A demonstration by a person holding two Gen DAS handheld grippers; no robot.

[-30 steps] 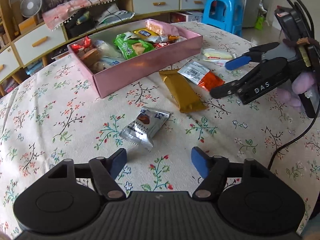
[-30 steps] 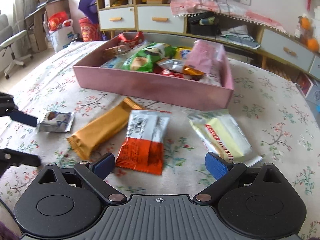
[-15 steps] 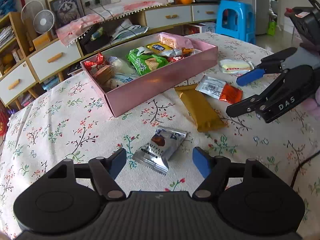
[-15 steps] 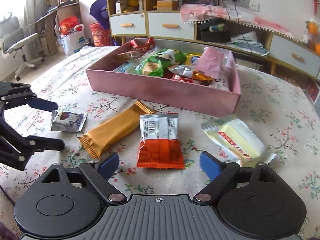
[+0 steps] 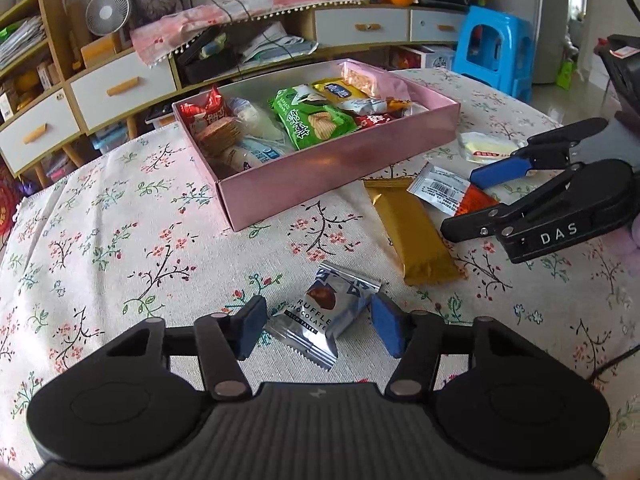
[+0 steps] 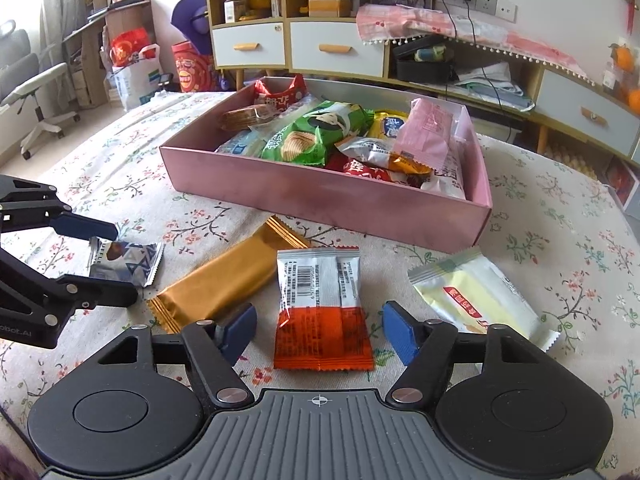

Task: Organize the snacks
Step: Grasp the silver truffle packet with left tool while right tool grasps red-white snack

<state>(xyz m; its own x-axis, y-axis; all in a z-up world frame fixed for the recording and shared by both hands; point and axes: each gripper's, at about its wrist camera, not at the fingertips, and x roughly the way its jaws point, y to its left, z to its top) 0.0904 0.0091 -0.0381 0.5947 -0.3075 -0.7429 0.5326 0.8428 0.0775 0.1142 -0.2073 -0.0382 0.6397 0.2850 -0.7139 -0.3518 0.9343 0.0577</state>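
A silver chocolate packet point(image 5: 324, 316) lies flat on the flowered tablecloth between the fingers of my left gripper point(image 5: 318, 330). Its jaws are closing, and a small gap still shows at each pad. In the right wrist view an orange-and-white packet point(image 6: 322, 320) lies between the fingers of my right gripper point(image 6: 320, 332). Those jaws are closing too, with the pads clear of the wrapper. A pink box point(image 5: 340, 168) holding several snacks stands behind both packets.
A gold bar point(image 6: 228, 280) lies between the two grippers. A pale yellow packet point(image 6: 480, 296) lies right of the right gripper. Beyond the table point(image 5: 100, 220) are drawers, shelves, a fan and a blue stool point(image 5: 496, 48).
Both pairs of jaws have narrowed. The left gripper has come forward so the chocolate packet sits between its fingers. The orange-and-white packet now sits centred between the right fingers.
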